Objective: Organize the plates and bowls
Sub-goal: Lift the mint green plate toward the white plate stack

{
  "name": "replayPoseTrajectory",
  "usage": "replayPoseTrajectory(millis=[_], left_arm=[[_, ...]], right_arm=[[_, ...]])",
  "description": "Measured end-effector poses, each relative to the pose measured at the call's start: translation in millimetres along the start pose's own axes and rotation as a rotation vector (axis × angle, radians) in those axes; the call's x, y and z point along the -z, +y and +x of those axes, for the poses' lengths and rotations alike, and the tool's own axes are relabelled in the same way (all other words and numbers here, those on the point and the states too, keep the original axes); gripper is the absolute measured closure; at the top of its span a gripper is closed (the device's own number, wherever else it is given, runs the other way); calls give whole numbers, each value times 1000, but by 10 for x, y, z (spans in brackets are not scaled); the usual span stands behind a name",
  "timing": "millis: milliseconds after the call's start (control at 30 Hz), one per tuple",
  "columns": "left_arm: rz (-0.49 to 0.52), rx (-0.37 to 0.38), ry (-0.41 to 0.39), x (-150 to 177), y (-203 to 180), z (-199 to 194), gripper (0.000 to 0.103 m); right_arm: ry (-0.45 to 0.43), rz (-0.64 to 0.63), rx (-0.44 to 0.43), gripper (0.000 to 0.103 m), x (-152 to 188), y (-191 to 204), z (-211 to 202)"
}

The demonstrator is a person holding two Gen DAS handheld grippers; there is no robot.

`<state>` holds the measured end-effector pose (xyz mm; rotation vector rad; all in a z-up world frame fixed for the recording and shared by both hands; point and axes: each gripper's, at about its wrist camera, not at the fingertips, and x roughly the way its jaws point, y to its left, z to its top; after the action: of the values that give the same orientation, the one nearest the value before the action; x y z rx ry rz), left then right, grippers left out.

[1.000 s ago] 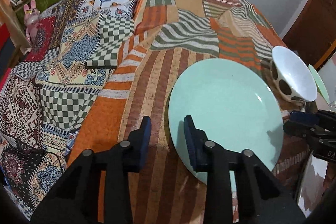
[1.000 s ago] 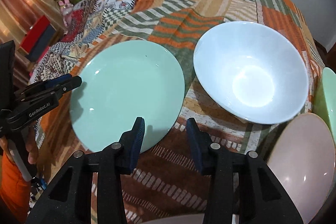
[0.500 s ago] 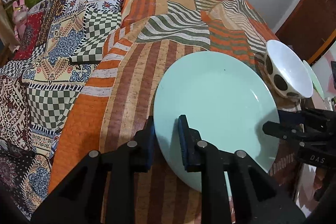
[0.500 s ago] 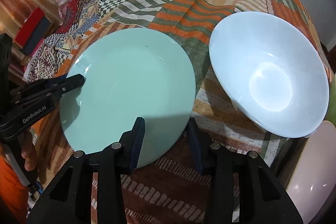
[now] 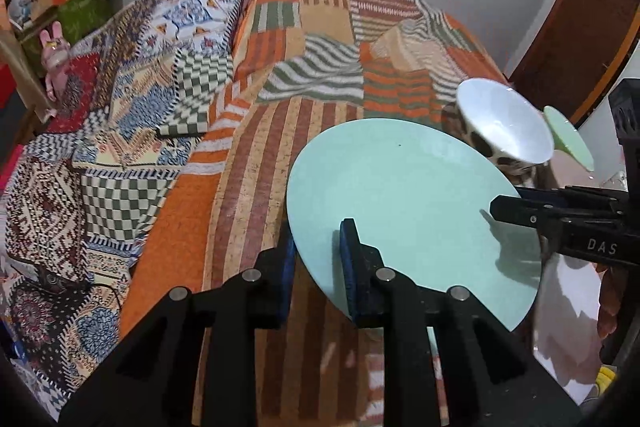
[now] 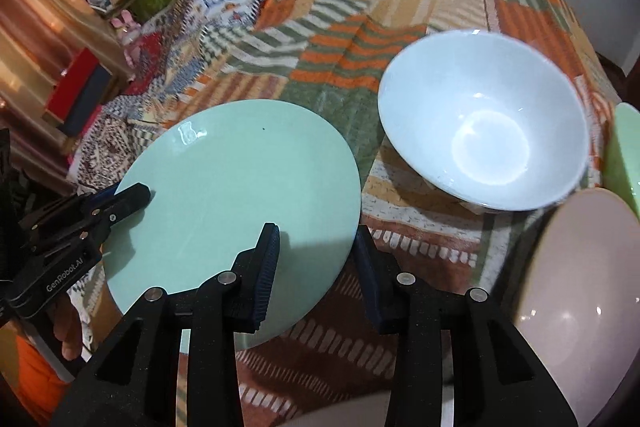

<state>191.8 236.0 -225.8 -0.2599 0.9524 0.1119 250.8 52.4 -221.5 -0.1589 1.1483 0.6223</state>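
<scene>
Your work surface is a bed under a patchwork quilt, and every place below is given from the mint-green plate, the largest of the task's things in play.

The plate is tilted, with an edge raised off the quilt. Just beyond its far right edge stands the white bowl, spotted brown on its outside. Nearer you than the bowl, right of the plate, lies a pale pink dish; a light green dish shows at the frame edge beyond that.

Your left tool straddles the plate's near left rim: one pad above the face, the other below the edge. Its jaws have just been closing, and they appear to pinch the rim. Your right tool sits at the near right rim, one finger over the plate's face, the other outside and below the edge. Its jaws have also just been closing, the rim between them; I cannot tell whether both pads press on it yet.

Judgement: the plate lies directly ahead of both tools, held across its width, neither hand nearer. The coming carry depends on both grips staying level, since the glazed rim is thin and may slip.
</scene>
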Motion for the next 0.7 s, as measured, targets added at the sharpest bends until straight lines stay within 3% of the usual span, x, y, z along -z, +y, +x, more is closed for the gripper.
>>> replayPoseTrajectory(millis=[500, 700], left_arm=[[59, 2, -130, 236, -435, -1030, 81], [97, 11, -149, 386, -681, -1286, 81]], right_arm=[[-182, -49, -35, 70, 410, 187, -947], [-227, -45, -34, 70, 640, 156, -1199]])
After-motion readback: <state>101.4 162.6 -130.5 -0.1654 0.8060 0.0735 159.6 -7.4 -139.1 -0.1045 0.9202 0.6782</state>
